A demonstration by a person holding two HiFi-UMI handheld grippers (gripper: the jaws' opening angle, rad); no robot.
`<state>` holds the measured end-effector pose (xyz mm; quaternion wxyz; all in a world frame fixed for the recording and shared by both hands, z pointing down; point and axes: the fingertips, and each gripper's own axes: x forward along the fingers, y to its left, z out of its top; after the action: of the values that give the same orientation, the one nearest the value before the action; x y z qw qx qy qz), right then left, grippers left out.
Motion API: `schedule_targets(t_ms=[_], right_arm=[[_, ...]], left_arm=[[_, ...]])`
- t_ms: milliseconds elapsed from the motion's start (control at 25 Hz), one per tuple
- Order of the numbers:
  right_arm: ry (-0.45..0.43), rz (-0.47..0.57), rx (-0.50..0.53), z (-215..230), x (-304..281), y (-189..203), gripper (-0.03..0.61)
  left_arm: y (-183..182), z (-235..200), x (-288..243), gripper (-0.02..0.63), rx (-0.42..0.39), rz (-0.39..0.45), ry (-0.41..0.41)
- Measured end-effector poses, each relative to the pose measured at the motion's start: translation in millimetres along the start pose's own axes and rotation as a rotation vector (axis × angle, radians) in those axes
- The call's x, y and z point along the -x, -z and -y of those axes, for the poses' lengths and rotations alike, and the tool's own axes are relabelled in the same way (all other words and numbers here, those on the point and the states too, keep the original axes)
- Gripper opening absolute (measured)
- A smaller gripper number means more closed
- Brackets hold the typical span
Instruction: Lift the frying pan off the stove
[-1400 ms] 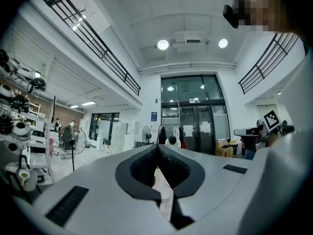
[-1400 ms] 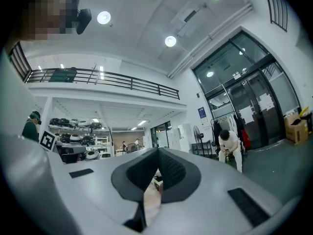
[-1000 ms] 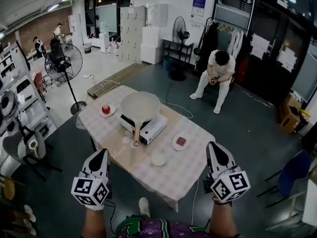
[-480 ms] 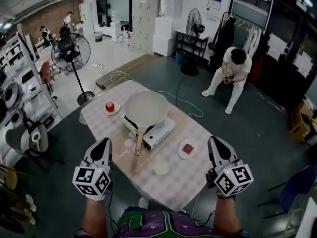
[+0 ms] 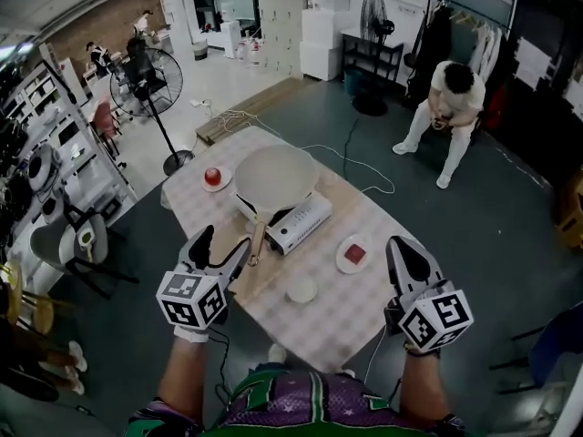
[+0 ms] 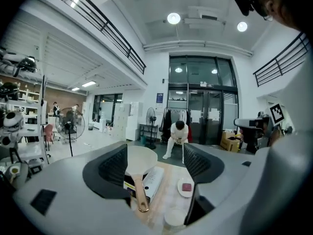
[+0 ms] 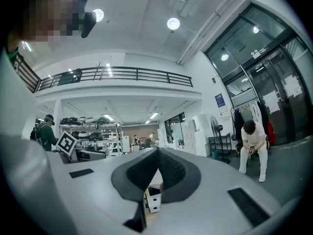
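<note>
A pale frying pan point(image 5: 275, 173) sits on a white portable stove point(image 5: 293, 225) on the checked table; its wooden handle point(image 5: 258, 242) points toward me. My left gripper point(image 5: 225, 242) hovers just short and left of the handle's end. Its jaws are opening and stand wide apart with nothing between them. In the left gripper view the pan point(image 6: 141, 158) and handle point(image 6: 141, 196) show ahead between the jaw pads, well apart from them. My right gripper point(image 5: 398, 245) hangs shut off the table's right edge, holding nothing; in its own view the right gripper point(image 7: 157, 153) has its pads pressed together.
A plate with a red round thing point(image 5: 212, 177) lies left of the pan, a plate with a red block point(image 5: 354, 254) right of the stove, and a small white bowl point(image 5: 301, 290) near the front. A person point(image 5: 451, 107) sits beyond; a fan point(image 5: 150, 85) stands far left.
The left gripper's jaws have gone from shut to wide open, and it has moved forward to the pan handle's end. The right gripper stays shut. The view has closed in on the table.
</note>
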<state>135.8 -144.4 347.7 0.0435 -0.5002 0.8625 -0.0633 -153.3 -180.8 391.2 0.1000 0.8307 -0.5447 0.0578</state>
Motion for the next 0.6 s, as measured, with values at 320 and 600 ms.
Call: schedule_targets(t_ms=[320, 600], right_arm=[[-0.029, -0.055, 0.076, 4, -32, 18, 0.006], [-0.027, -0.077, 0.074, 4, -70, 36, 0.006]], left_arm=[[48, 5, -71, 0.364, -0.024, -0.216, 0.009], [81, -15, -120, 0.364, -0.028, -0.326, -0.020]])
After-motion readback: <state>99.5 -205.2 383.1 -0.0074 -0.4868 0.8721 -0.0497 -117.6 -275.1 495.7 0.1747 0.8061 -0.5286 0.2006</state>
